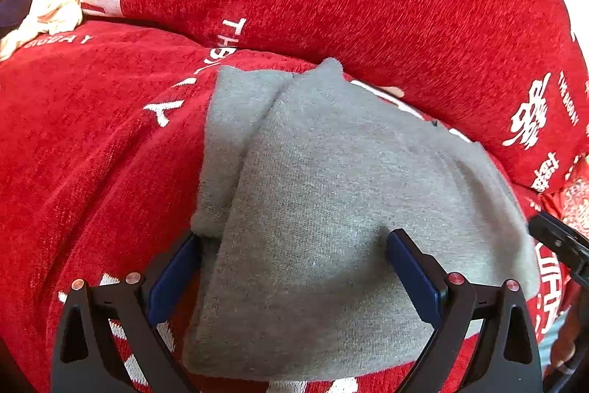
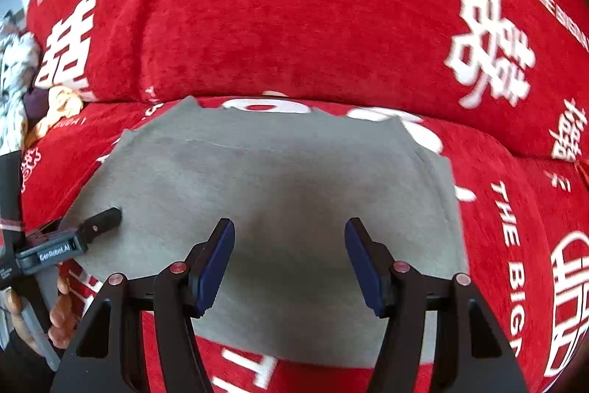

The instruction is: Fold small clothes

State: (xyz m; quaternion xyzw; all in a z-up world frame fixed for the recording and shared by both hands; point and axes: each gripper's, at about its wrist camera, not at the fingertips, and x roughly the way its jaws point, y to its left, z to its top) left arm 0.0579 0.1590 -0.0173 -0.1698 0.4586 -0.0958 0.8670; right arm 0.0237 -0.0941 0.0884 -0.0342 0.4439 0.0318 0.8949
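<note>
Grey garment (image 1: 313, 209) lies partly folded on the red sofa cover (image 1: 92, 153) right under my left gripper (image 1: 294, 253) and right gripper (image 2: 291, 245), both gaping wide, holding nothing, I judge poised to take the next fold.

grey knit garment (image 1: 324, 194) | folded, flat | on red sofa cover (image 1: 92, 153)

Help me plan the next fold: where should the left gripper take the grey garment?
Probably the near hem of the grey garment, approached from the sofa's front edge: it lies flat on the red sofa cover, its near edge already between the open left gripper jaws.
</note>
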